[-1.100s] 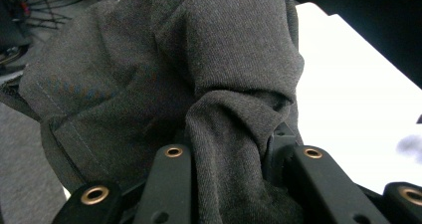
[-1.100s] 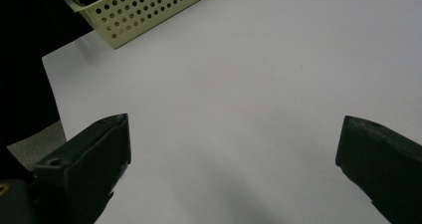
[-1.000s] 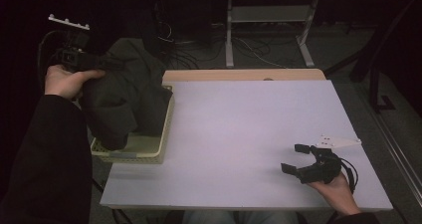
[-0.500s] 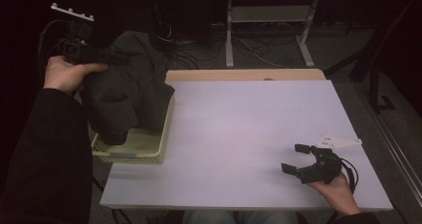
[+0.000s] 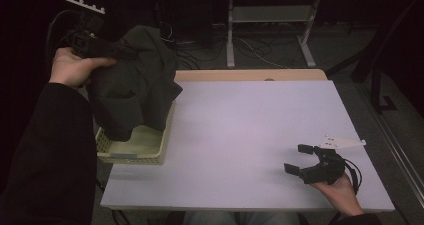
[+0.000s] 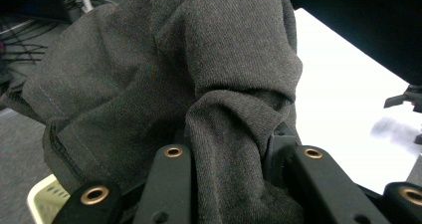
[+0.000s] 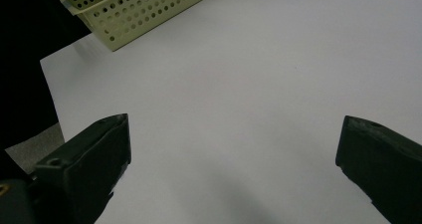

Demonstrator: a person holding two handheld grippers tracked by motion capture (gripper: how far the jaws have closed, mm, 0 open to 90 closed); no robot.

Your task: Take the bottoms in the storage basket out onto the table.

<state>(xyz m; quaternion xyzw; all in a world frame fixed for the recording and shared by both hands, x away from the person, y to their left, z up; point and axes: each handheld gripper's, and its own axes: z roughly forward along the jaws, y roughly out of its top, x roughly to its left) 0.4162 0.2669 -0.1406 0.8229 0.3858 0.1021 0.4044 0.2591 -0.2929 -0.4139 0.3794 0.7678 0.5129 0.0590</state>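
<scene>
A dark grey garment (image 5: 135,80) hangs from my left gripper (image 5: 122,50), raised above a pale yellow perforated basket (image 5: 150,152) at the table's left edge. Its lower folds still reach into the basket. In the left gripper view the jaws are shut on a thick fold of the garment (image 6: 224,134). At the table's front right my right gripper (image 5: 300,160) rests low over the white tabletop (image 5: 250,130), open and holding nothing. The right gripper view shows its two jaws wide apart over the bare tabletop (image 7: 239,109), with the basket (image 7: 144,10) far off.
A strip of wooden board (image 5: 250,75) runs along the table's far edge. Beyond it stand a metal frame (image 5: 270,20) and loose cables (image 5: 200,55) on the dark floor. A black stand (image 5: 375,65) rises at the right.
My left gripper has risen and drifted toward the far side, drawing the garment further up out of the basket. The right gripper has stayed where it was.
</scene>
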